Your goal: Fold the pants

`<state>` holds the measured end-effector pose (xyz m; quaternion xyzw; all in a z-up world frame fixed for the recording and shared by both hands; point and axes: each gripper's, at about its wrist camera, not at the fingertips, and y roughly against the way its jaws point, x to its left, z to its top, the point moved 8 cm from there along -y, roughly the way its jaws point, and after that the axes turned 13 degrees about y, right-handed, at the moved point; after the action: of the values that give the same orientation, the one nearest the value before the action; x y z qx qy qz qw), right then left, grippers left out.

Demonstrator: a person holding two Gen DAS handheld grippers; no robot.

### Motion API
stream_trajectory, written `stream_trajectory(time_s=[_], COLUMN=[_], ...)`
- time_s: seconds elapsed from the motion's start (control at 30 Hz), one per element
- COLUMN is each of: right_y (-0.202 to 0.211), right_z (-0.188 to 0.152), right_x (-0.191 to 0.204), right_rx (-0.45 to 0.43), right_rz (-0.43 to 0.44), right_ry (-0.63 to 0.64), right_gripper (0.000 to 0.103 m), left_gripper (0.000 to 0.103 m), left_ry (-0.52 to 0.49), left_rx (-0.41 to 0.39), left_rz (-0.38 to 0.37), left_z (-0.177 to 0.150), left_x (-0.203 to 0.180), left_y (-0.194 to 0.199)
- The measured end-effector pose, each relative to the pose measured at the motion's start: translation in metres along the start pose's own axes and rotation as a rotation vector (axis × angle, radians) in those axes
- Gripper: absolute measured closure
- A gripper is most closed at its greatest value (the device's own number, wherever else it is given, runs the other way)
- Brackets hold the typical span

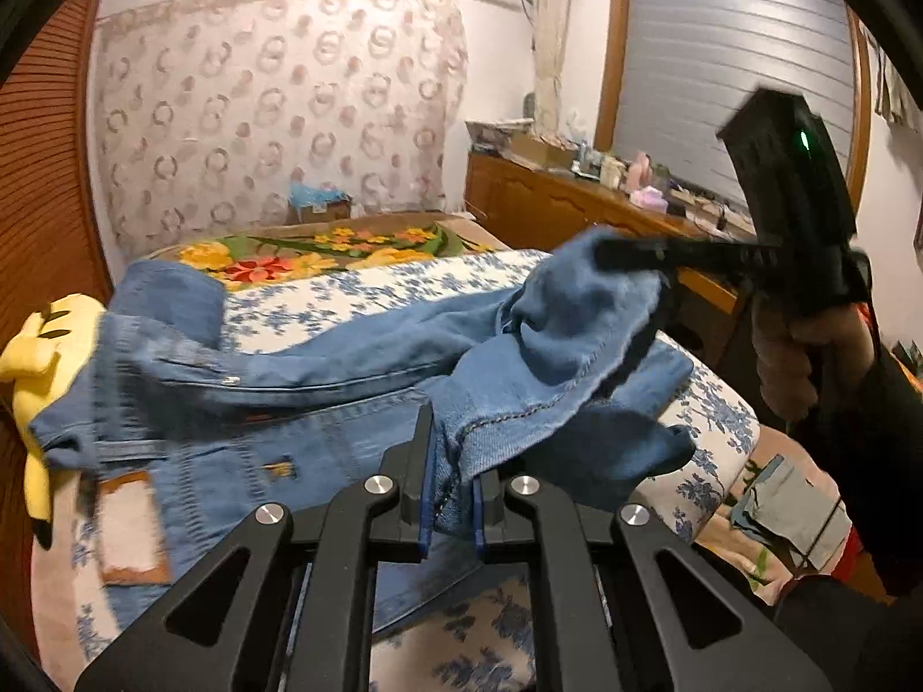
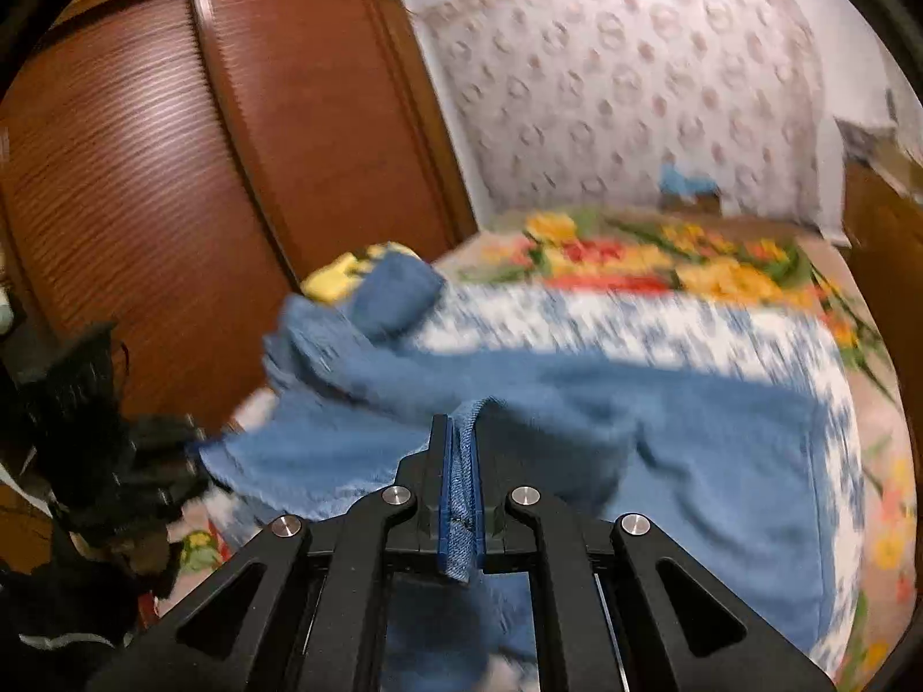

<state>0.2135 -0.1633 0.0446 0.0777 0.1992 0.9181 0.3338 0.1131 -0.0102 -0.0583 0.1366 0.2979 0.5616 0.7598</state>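
Blue denim pants (image 1: pixel 323 380) lie across the bed, waistband with a leather patch at the left. My left gripper (image 1: pixel 453 455) is shut on a hem fold of one leg, held above the bed. My right gripper (image 2: pixel 460 450) is shut on another denim edge; it also shows in the left wrist view (image 1: pixel 629 265), raised at the right with the cloth draped from it. The pants (image 2: pixel 634 421) spread beneath it, blurred. The left gripper (image 2: pixel 144 461) shows at the left of the right wrist view.
The bed has a blue-flowered white cover (image 1: pixel 357 288) and a bright floral blanket (image 1: pixel 323 254) behind. A yellow plush toy (image 1: pixel 40 357) lies by the waistband. A wooden wardrobe (image 2: pixel 144 144) stands left, a cluttered wooden dresser (image 1: pixel 577 196) right.
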Motion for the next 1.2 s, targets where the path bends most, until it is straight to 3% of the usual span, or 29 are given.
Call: stream_trajectory(time_s=[0.13, 0.3, 0.5, 0.83, 0.9, 0.93, 1.0, 1.03, 1.1, 1.2], right_y=[-0.019, -0.060, -0.116, -0.198, -0.205, -0.208, -0.208, -0.206, -0.195, -0.179], right_z=[0.044, 0.074, 0.087, 0.092, 0.094, 0.093, 0.094, 0.093, 0.095, 0.096], right_x=[0.028, 0.052, 0.062, 0.086, 0.086, 0.083, 0.081, 0.077, 0.073, 0.066], right_rx=[-0.051, -0.047, -0.009, 0.096, 0.116, 0.133, 0.151, 0.160, 0.152, 0.133], right_rz=[0.031, 0.076, 0.141, 0.161, 0.136, 0.109, 0.110, 0.116, 0.107, 0.055], right_ry=[0.105, 0.164, 0.198, 0.229, 0.239, 0.241, 0.231, 0.222, 0.231, 0.261], right_gripper=[0.098, 0.098, 0.098, 0.098, 0.098, 0.098, 0.088, 0.076, 0.058, 0.055], left_gripper=[0.092, 0.092, 0.094, 0.094, 0.090, 0.082, 0.064, 0.054, 0.053, 0.053], left_ry=[0.038, 0.081, 0.138, 0.211, 0.217, 0.217, 0.215, 0.214, 0.214, 0.202], left_rx=[-0.026, -0.029, -0.034, -0.006, 0.002, 0.009, 0.015, 0.015, 0.015, 0.006], left_rz=[0.030, 0.071, 0.111, 0.186, 0.199, 0.205, 0.200, 0.199, 0.195, 0.185], left_z=[0.002, -0.003, -0.013, -0.027, -0.028, -0.029, -0.029, -0.029, -0.029, -0.029], left_x=[0.023, 0.052, 0.081, 0.124, 0.127, 0.129, 0.132, 0.133, 0.133, 0.127], left_y=[0.020, 0.035, 0.050, 0.048, 0.045, 0.042, 0.037, 0.035, 0.031, 0.027])
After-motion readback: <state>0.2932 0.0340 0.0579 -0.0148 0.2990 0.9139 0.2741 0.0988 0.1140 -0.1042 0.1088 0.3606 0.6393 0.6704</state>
